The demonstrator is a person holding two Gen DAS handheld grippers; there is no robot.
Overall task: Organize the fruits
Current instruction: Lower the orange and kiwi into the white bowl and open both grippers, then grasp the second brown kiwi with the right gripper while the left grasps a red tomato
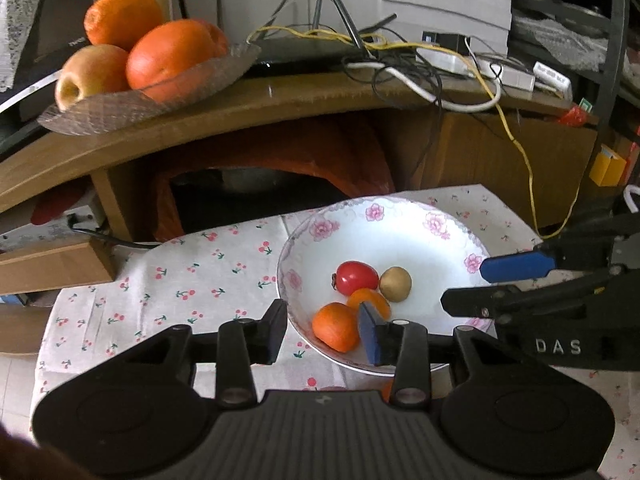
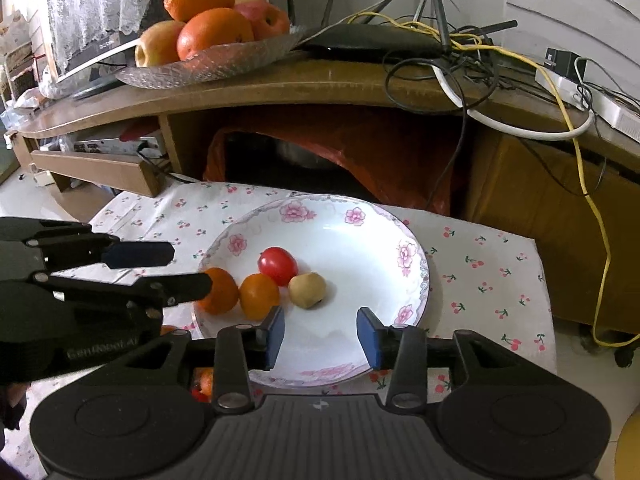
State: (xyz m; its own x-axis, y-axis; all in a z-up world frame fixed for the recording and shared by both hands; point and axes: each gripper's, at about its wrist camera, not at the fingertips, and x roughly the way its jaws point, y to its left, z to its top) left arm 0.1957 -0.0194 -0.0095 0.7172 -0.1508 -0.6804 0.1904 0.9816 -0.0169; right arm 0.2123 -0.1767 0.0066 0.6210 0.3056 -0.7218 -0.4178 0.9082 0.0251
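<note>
A white floral plate sits on a cherry-print cloth. In it lie a red cherry tomato, a tan round fruit and two small oranges. My left gripper is open and empty above the plate's near left rim; its right finger stands just in front of the oranges. My right gripper is open and empty over the plate's near part. It also shows at the right of the left wrist view.
A glass dish with big oranges and apples stands on the wooden desk behind. Tangled cables and a router lie on the desk. More small fruit lies on the cloth under my right gripper.
</note>
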